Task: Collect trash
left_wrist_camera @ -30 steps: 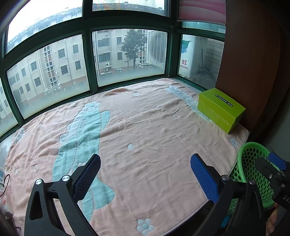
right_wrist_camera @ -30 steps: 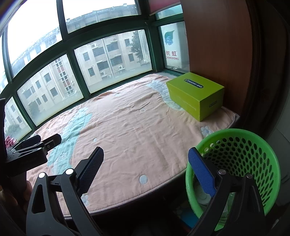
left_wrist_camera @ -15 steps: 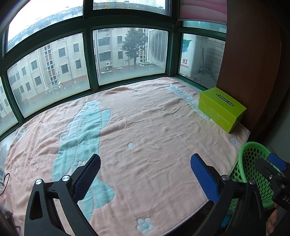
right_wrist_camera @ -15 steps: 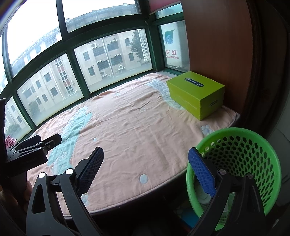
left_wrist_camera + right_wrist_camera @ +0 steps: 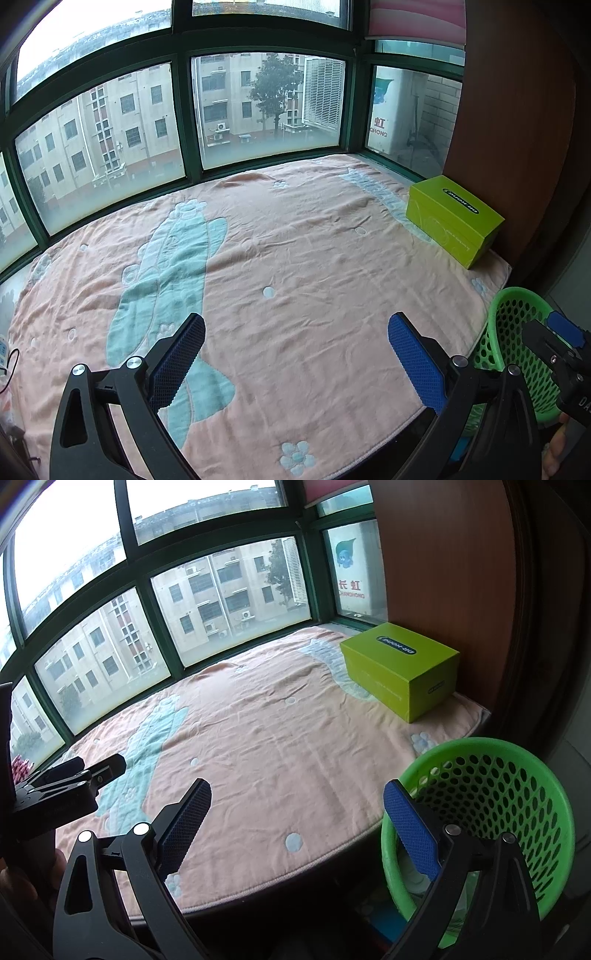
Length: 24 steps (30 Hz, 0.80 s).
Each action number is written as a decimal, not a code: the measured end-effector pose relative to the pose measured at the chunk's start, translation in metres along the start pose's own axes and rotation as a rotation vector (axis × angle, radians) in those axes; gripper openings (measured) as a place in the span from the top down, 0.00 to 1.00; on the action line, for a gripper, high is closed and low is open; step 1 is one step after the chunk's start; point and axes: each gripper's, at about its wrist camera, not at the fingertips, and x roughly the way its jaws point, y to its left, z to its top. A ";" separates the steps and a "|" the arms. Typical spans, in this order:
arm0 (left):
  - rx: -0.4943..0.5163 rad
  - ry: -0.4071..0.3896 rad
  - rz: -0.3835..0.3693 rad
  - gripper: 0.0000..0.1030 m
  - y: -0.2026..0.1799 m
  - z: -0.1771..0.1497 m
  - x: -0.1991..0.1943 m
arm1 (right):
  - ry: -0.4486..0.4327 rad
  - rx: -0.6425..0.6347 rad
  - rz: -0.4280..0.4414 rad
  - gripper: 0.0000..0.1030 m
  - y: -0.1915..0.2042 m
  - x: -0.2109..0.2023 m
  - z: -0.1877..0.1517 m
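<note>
Over a pink blanket (image 5: 314, 258), held left gripper (image 5: 295, 354) and right gripper (image 5: 297, 821) spread apart, empty. At two o'clock, lay a green box (image 5: 400, 672); at four, stood a green basket (image 5: 517, 753)

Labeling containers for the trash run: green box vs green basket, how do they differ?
The green box is solid-walled, rectangular and closed; the green basket is perforated, round and open-topped. The box sits on the pink blanket by the wooden panel; the basket stands off the blanket's edge, lower down. Both are green, and neither gripper touches them.
</note>
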 end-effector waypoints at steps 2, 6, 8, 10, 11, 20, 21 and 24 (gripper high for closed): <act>-0.002 0.001 0.000 0.07 0.000 0.000 0.001 | -0.001 0.001 0.001 0.09 0.001 0.000 0.000; 0.000 0.002 0.000 0.07 0.001 0.000 0.000 | 0.000 0.000 0.000 0.09 0.000 0.000 0.000; 0.000 0.002 0.000 0.07 0.001 0.000 0.001 | -0.001 0.000 -0.001 0.09 0.000 0.000 0.000; -0.002 0.003 0.000 0.07 0.000 0.000 0.001 | 0.001 0.001 0.000 0.09 0.000 0.000 -0.001; -0.002 0.004 0.000 0.07 0.001 0.000 0.001 | 0.000 0.001 0.000 0.09 0.001 0.000 -0.001; -0.005 0.005 0.003 0.07 0.002 0.000 0.001 | 0.004 0.001 0.002 0.09 0.002 0.001 -0.003; -0.006 0.005 0.003 0.07 0.003 0.000 0.001 | 0.003 0.001 0.001 0.09 0.002 0.002 -0.003; -0.005 0.006 0.003 0.07 0.003 0.000 0.002 | 0.004 0.004 0.003 0.09 0.002 0.002 -0.004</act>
